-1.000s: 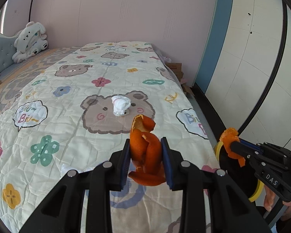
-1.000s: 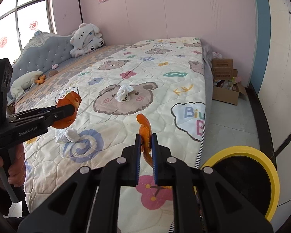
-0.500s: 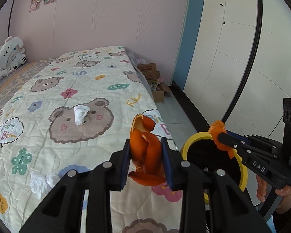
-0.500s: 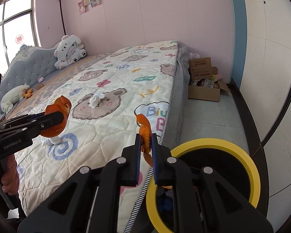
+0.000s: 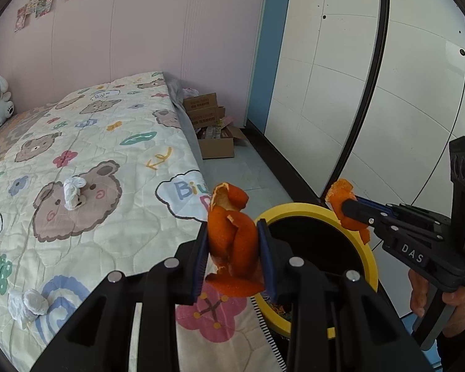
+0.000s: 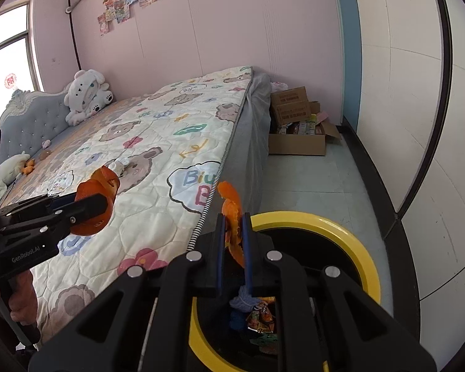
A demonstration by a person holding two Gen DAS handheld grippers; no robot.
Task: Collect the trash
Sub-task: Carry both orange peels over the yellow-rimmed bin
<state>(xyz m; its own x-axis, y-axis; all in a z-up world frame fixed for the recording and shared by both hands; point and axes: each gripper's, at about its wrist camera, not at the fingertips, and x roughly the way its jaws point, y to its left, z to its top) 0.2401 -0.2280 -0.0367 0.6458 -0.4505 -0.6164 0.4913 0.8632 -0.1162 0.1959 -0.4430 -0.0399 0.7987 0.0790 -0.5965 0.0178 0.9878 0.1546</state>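
Observation:
My left gripper [image 5: 232, 241] is shut on a large curled orange peel [image 5: 231, 235], held over the bed's edge beside the yellow-rimmed black trash bin [image 5: 294, 210]. My right gripper [image 6: 232, 232] is shut on a thin orange peel strip [image 6: 231, 207], held above the bin [image 6: 341, 226], which holds wrappers and other trash. The right gripper and its peel [image 5: 344, 204] also show at the bin's far rim in the left wrist view. Two crumpled white tissues [image 5: 73, 190] [image 5: 26, 305] lie on the bedspread.
The bed with a bear-pattern quilt [image 5: 108, 155] fills the left. Open cardboard boxes [image 6: 297, 124] stand on the floor by the pink wall. A white panelled wall [image 5: 387, 93] runs along the right. Plush toys [image 6: 86, 96] sit near the headboard.
Both grippers have swung right from over the bed to the bin, each still holding its peel. The bin is now directly below the right gripper.

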